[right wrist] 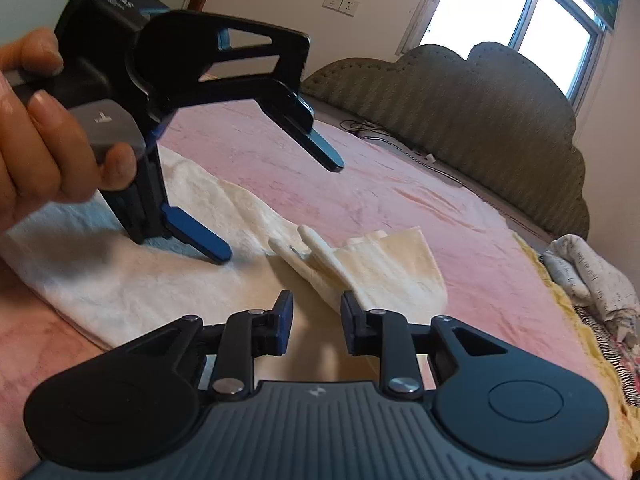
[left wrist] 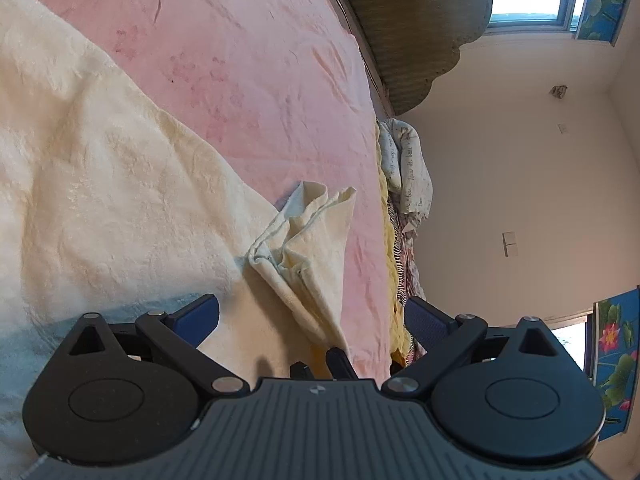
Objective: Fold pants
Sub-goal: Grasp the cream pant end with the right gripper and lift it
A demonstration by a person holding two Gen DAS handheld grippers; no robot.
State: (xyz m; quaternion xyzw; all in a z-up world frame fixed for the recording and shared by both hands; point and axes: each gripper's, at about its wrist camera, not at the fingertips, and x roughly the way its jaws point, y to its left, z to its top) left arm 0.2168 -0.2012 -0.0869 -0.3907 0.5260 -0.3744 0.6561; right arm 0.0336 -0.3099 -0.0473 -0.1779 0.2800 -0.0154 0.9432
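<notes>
Cream-white pants (left wrist: 100,184) lie flat on a pink bedspread (left wrist: 248,60); they also show in the right wrist view (right wrist: 168,280). One end is bunched into folds (left wrist: 304,232), also seen in the right wrist view (right wrist: 372,260). My left gripper (left wrist: 312,312) is wide open and empty, low over the pants just short of the bunched end. It shows in the right wrist view (right wrist: 286,212), held by a hand, lower finger touching the cloth. My right gripper (right wrist: 316,316) is open and empty, hovering just above the pants near the bunched end.
A padded olive headboard (right wrist: 480,92) stands at the far side of the bed. Rumpled bedding and a printed quilt (right wrist: 592,276) lie along the bed's right edge. A window (right wrist: 512,8) and wall sockets (right wrist: 340,2) are behind.
</notes>
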